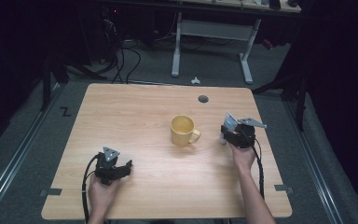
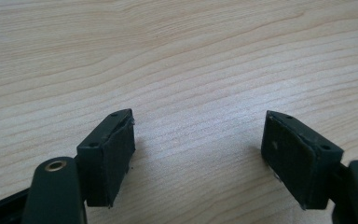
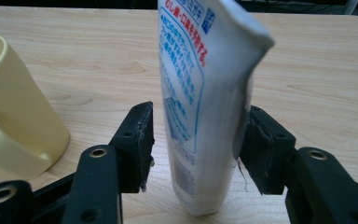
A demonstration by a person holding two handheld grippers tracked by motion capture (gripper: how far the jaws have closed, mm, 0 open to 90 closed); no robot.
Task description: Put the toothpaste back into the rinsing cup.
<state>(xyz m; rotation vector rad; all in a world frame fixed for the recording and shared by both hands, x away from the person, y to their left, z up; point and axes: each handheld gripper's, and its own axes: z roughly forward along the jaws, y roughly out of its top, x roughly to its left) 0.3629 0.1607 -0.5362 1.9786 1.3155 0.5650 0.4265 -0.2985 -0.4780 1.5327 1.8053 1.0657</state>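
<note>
We see the tube (image 3: 205,107) standing upright between our right hand-held gripper's (image 3: 196,149) narrowed jaws, one pad touching; the mug (image 1: 183,130) sits left. The left hand-held gripper (image 2: 198,154) gapes empty.

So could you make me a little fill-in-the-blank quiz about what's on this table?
1. The mug on the wooden table is coloured ____.
2. The white tube stands ____ between the right gripper fingers.
3. Between the left gripper fingers lies nothing but bare ____.

Missing words: yellow; upright; table
</note>
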